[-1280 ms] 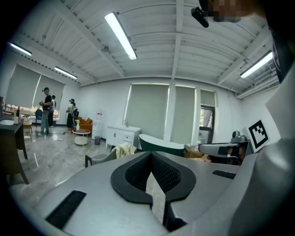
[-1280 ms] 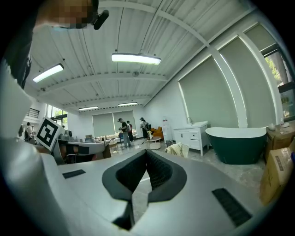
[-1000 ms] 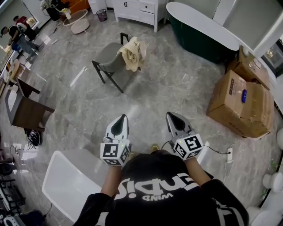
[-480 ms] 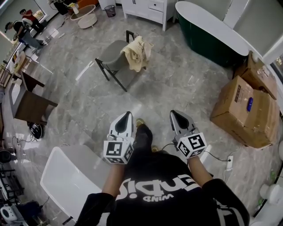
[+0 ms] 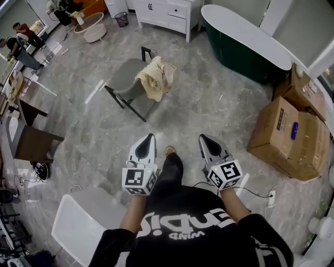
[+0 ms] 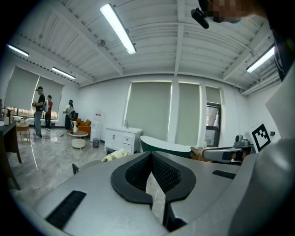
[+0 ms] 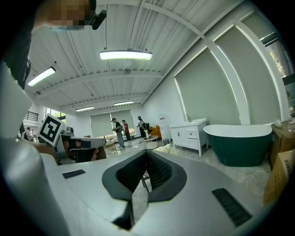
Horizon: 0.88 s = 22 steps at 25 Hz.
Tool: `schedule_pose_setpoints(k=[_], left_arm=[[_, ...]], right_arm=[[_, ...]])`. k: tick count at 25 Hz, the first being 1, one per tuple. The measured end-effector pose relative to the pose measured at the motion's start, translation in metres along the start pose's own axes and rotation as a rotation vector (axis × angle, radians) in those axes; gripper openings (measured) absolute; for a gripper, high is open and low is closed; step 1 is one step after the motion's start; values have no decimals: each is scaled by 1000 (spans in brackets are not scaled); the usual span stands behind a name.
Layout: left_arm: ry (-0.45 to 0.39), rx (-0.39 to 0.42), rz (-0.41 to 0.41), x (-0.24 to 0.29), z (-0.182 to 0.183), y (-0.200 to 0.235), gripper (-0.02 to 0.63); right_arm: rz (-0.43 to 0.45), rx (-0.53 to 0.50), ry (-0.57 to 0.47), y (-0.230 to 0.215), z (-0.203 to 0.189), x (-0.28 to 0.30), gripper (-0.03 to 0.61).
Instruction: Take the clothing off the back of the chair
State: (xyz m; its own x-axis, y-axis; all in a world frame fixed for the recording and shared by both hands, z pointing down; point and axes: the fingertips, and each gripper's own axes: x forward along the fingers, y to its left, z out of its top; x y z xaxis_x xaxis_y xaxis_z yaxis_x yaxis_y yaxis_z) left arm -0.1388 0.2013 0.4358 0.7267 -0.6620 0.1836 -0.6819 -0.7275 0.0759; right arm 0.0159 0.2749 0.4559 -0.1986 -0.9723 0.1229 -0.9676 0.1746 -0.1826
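- Partly hidden: the clothing (image 5: 155,77) covers most of the back of the chair (image 5: 124,78); only a dark frame end shows above the cloth.
- Cut off: the white cabinet (image 5: 167,13) runs past the head view's top edge.
- Task item: the clothing lies draped over the chair back, across the floor (image 5: 209,104) and well apart from both grippers.
- Left gripper (image 5: 148,137): jaws closed tip to tip, nothing between them.
- Right gripper (image 5: 204,137): jaws likewise closed and empty.
- Gripper views: the clothing shows only as a small pale lump above the jaw tips.
- Materials: soft, crumpled cream cloth; padded grey seat on thin dark legs; glossy grey veined tiles; ribbed black pads (image 6: 166,173) in smooth grey shells.
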Motion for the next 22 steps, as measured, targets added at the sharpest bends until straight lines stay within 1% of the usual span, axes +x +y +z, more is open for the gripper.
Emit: schedule_pose_setpoints(k=[7, 14, 18, 22], left_arm=[[13, 0, -20, 83, 25, 54, 14], [17, 19, -44, 152, 53, 113, 14], [19, 24, -70, 186, 63, 132, 14], [16, 14, -85, 209, 70, 142, 14]], right_arm=[[-26, 15, 2, -43, 26, 85, 14], [-35, 3, -5, -65, 55, 175, 14], [-47, -3, -14, -77, 67, 207, 14], [-65, -3, 6, -90, 69, 224, 14]])
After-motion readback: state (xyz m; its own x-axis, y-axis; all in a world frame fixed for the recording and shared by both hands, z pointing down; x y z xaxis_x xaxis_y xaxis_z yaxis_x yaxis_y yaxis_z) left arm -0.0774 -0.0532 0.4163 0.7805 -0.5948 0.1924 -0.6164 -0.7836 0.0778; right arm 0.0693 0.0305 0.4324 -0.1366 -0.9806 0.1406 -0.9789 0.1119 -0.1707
